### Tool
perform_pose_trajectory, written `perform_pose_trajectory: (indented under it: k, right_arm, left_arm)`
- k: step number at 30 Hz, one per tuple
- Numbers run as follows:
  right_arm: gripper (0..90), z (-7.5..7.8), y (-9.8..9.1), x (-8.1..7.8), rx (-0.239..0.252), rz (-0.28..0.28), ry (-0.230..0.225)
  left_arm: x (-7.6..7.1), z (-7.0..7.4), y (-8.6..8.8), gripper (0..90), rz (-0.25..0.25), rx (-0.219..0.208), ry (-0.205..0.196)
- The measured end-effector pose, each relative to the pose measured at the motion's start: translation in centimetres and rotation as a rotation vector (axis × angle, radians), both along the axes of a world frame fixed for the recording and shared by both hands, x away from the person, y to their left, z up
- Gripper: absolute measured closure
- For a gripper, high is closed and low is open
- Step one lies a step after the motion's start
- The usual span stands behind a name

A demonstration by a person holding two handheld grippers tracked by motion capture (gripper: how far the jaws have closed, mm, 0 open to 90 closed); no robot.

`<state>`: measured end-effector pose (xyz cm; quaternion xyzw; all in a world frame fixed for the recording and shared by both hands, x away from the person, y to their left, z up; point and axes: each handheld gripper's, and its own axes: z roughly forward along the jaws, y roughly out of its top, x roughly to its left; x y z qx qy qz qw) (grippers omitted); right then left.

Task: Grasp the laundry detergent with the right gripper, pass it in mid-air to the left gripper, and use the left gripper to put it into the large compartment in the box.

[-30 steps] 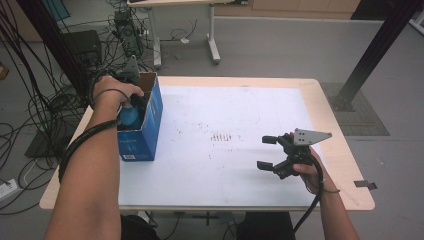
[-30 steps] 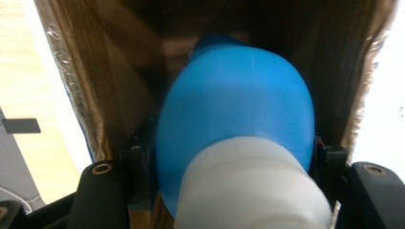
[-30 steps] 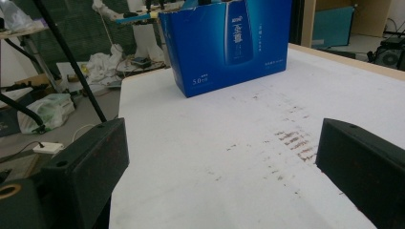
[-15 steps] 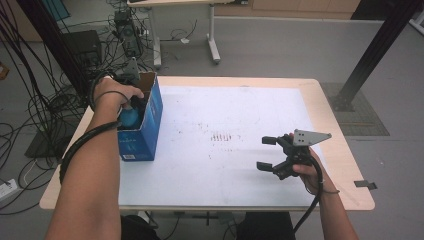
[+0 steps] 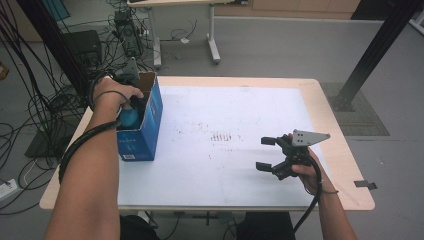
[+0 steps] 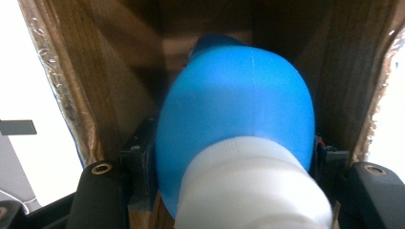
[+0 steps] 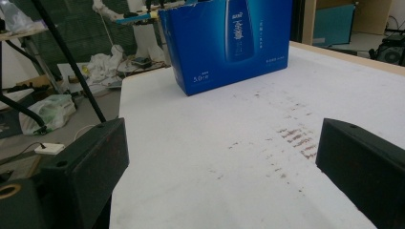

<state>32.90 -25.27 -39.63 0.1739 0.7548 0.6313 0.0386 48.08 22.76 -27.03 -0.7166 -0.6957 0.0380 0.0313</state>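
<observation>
A: Where is the bottle (image 6: 234,124)?

B: Inside the box (image 5: 145,135) at the table's (image 5: 240,200) left edge. The left gripper (image 6: 234,167) reaches into the box, its 2 jaws clamped on the bottle's blue body.

A: And the right gripper (image 5: 277,155)?

B: It hovers over the table's right side, well apart from the box, jaws wide, holding nothing.
</observation>
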Motion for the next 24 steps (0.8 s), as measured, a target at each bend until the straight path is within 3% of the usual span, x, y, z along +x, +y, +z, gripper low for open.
perform_pose_trajectory:
  k: [24]
  right_arm:
    - [3.7, 0.02, 0.08, 0.17, -0.001, 0.002, -0.002]
  left_arm:
    - [-0.04, 0.00, -0.07, 36.5, 0.000, 0.001, 0.003]
